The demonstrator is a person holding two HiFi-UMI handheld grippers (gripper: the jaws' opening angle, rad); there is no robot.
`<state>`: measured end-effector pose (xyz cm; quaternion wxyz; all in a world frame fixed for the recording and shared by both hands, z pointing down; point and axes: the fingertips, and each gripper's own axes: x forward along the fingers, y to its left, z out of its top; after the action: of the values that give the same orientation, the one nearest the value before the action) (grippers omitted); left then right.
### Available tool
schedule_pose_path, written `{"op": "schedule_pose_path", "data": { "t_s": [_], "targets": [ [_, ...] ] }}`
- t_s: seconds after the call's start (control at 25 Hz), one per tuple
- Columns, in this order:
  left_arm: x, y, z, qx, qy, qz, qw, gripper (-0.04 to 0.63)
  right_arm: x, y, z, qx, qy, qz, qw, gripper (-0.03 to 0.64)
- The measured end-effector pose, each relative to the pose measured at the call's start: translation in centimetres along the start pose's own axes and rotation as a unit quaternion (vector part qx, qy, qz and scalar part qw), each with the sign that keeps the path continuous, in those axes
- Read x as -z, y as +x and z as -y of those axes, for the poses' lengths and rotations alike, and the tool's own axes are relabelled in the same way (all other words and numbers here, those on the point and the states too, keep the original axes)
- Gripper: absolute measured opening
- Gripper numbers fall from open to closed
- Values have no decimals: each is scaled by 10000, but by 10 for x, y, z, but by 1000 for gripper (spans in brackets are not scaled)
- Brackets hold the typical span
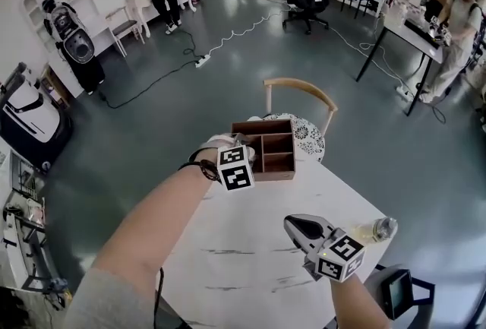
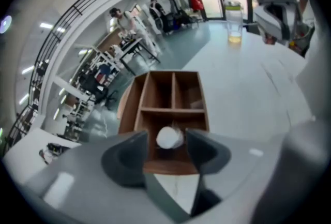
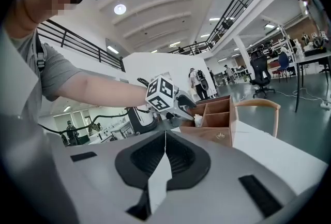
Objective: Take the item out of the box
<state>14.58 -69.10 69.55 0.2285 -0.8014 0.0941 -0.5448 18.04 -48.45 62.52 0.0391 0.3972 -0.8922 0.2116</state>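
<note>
Now the left gripper [image 2: 165, 149] is hovering with its jaws spread on either side of a small white item [image 2: 169, 137], not pinching it. The item is sitting in the wooden box [image 2: 130, 109], in the compartment nearest this gripper. The box is standing at the far edge of the white table [image 2: 243, 99]. The right gripper [image 3: 163, 161], nearer and to the right, is holding its jaws pressed together on nothing.

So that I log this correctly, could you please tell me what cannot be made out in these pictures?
- Left gripper view: the white item between the jaws of the open left hand-held gripper is blurred; its kind is unclear.
- Head view: that gripper hides the item in the wooden box.
</note>
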Motion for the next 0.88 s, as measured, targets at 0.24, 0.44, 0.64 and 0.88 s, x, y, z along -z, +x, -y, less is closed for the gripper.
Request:
{"op": "schedule_pose_path", "data": {
  "t_s": [0.24, 0.44, 0.64, 0.88],
  "targets": [
    [10, 22, 4, 201, 600, -377, 9973, 255, 6, -2, 6, 33, 70, 44, 10000, 5],
    [16, 37, 8, 307, 758, -633, 9946, 260, 10, -4, 9, -4, 174, 91, 9998, 5],
    [19, 48, 15, 466, 876, -823, 9917, 259, 12, -4, 8, -55, 224, 80, 9997, 5],
    [28, 57, 13, 381, 1259, -1262, 9832, 232, 21, -3, 6, -114, 307, 73, 9994, 5]
  ]
}}
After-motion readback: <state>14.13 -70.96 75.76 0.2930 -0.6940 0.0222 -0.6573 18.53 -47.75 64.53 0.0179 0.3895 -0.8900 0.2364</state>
